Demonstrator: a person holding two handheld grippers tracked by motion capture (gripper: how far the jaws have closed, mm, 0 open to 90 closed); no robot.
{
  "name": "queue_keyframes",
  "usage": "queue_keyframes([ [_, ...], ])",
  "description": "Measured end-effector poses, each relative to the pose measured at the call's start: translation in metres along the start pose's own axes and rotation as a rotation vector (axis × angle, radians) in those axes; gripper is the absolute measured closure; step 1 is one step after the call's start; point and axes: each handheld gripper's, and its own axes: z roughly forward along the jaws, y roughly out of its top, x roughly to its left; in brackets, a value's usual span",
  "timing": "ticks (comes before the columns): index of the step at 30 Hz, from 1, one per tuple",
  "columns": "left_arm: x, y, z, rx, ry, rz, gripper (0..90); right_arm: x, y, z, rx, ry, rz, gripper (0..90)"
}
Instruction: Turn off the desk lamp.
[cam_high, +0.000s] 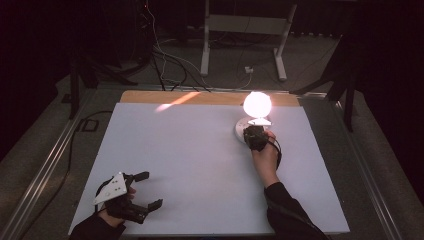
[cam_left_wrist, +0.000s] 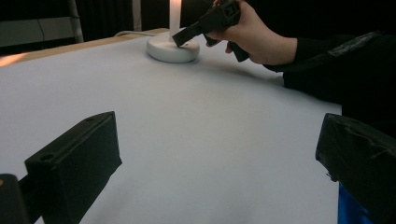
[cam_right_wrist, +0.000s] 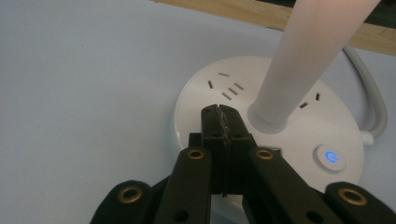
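Apparently the lamp (cam_high: 257, 105) at the counter's (cam_high: 200, 165) far side already glows, with the right hand-held gripper (cam_right_wrist: 219, 116) pressed together empty on its base (cam_right_wrist: 289, 140), while the left hand-held gripper (cam_high: 142, 190) waits wide apart.

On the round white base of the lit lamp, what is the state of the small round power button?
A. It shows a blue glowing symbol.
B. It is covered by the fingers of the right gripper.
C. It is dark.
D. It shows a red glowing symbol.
A: in the right gripper view, the small round power button on the round white lamp base shows a blue lit symbol, clear of the shut right gripper.
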Motion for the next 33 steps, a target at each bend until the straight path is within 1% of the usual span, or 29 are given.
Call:
queue_keyframes([
  [4,0.0,0.0,0.0,-0.002,-0.001,-0.002,0.5,0.002,-0.001,0.0,-0.003,-0.011,-0.018,90.0],
  [7,0.0,0.0,0.0,-0.004,-0.002,0.001,0.5,0.003,-0.001,0.0,-0.004,-0.018,-0.016,90.0],
  [8,0.0,0.0,0.0,-0.005,-0.003,0.001,0.5,0.005,0.0,0.0,0.002,-0.027,-0.04,90.0],
  [9,0.0,0.0,0.0,-0.005,-0.003,-0.001,0.5,0.005,-0.001,0.0,0.002,-0.031,-0.048,90.0],
  [10,0.0,0.0,0.0,-0.003,-0.001,-0.002,0.5,0.004,0.0,0.0,0.001,-0.026,-0.039,90.0],
  [11,0.0,0.0,0.0,-0.002,0.0,-0.002,0.5,0.002,0.001,0.0,0.012,-0.011,-0.016,90.0],
  [12,0.0,0.0,0.0,-0.002,0.0,-0.002,0.5,0.0,0.003,-0.003,0.008,0.001,0.01,90.0],
  [14,0.0,0.0,0.0,-0.006,0.0,-0.005,0.5,0.001,0.006,-0.011,-0.03,0.001,0.003,90.0],
  [16,0.0,0.0,0.0,0.001,0.003,-0.005,0.5,0.002,0.011,-0.017,-0.041,0.022,0.008,90.0],
  [19,0.001,0.0,0.001,-0.003,0.0,-0.006,0.5,0.004,0.014,-0.025,-0.062,0.037,0.004,90.0],
  [25,0.0,0.001,0.0,-0.007,0.004,0.002,0.5,0.005,0.013,-0.026,-0.068,0.032,-0.004,90.0],
  [33,0.0,0.001,0.0,-0.008,0.005,-0.001,0.5,-0.001,0.009,-0.02,-0.059,0.021,-0.003,90.0],
])
